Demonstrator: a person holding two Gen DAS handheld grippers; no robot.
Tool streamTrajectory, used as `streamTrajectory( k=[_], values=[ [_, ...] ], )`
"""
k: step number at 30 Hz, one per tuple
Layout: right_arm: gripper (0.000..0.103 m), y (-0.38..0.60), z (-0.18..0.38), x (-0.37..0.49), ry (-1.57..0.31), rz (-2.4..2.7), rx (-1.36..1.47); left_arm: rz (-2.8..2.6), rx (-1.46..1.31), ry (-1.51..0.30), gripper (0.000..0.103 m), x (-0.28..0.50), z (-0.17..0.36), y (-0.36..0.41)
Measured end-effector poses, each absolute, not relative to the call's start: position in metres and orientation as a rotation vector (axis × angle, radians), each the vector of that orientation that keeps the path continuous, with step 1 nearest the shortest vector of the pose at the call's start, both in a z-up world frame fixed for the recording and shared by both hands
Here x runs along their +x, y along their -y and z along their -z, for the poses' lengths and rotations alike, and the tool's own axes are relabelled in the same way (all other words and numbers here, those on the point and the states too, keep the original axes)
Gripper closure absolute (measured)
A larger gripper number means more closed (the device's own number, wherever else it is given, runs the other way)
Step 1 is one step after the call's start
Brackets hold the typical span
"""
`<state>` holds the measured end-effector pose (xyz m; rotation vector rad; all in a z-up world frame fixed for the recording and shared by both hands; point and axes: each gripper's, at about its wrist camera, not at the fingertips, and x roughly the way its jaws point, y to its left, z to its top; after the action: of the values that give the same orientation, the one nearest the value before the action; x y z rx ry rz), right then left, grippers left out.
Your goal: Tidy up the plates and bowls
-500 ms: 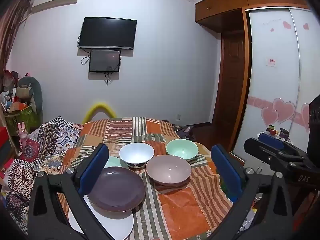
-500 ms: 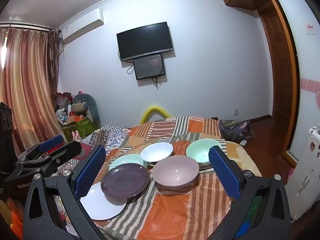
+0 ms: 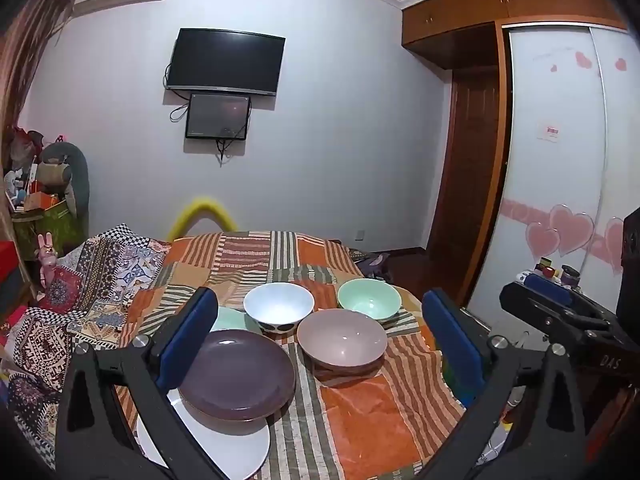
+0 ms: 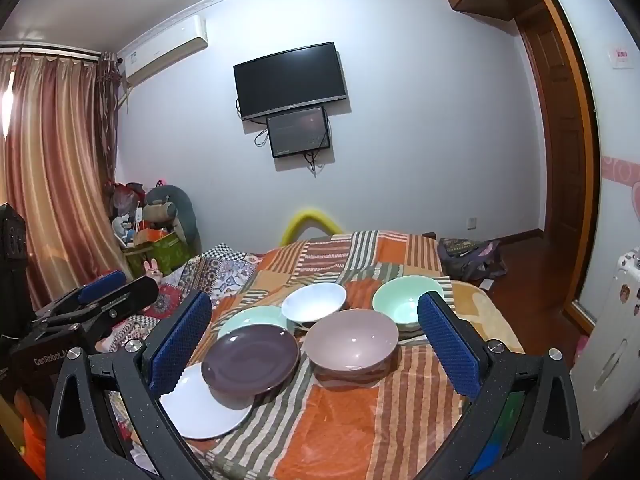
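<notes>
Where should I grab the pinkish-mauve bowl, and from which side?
Grip the pinkish-mauve bowl by its near rim, one finger inside and one outside, coming from the front and slightly above. It sits upright and apart from the purple plate; its flared wall looks too wide to span securely. The open right gripper faces it most directly.
</notes>
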<state>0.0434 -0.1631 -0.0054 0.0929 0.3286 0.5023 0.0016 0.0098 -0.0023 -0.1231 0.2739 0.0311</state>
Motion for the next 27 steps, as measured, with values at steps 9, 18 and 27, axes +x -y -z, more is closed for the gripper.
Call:
streamTrajectory(
  k=[9,18,27],
  values=[
    [0.000,0.162,0.006,0.043,-0.331,-0.504,0.088,-0.030,-0.094,-0.269,0.000,-0.002,0.000,-0.002],
    [0.000,0.160,0.008,0.044,-0.339,-0.508,0.088,-0.028,-0.080,-0.267,0.000,-0.004,0.001,0.001],
    [0.000,0.158,0.009,0.043,-0.341,-0.509,0.084,-0.037,-0.087,-0.272,0.000,-0.003,0.002,-0.002]
  ],
)
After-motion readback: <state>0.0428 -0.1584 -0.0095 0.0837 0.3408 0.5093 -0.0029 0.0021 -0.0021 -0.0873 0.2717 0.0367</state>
